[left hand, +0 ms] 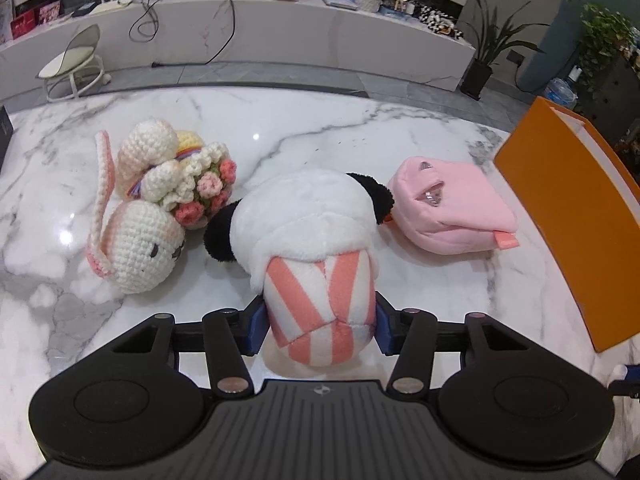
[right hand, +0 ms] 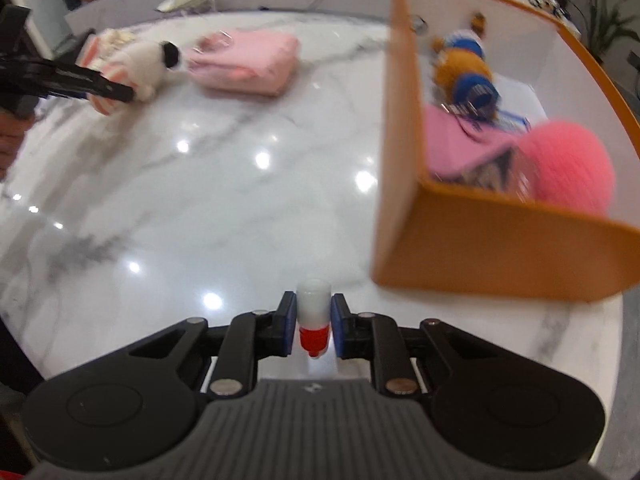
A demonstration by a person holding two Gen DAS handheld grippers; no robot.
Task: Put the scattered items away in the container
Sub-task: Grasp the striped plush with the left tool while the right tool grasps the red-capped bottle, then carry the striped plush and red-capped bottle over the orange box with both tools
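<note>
Panda plush [left hand: 316,240] lies on the marble table [left hand: 360,128] beside the orange box [left hand: 568,216], left gripper [left hand: 320,320] clamped on its striped end; right view: right gripper [right hand: 314,326] clamped on a small red-capped bottle [right hand: 314,316] beside the box.

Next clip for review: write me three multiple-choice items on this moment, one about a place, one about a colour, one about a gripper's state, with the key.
1. Where does the pink pouch lie?
A. between the panda plush and the orange box
B. inside the box
C. on the crochet bunny

2. What colour is the cap of the small bottle?
A. blue
B. red
C. green

3. What is the state of the left gripper?
A. open above bare table
B. shut on nothing
C. shut on the panda plush

Key: 1 A, the pouch rests on the marble table beside the box; 2 B, a red cap shows between the right gripper's pads; 3 C, both pads press the plush's striped end.
</note>
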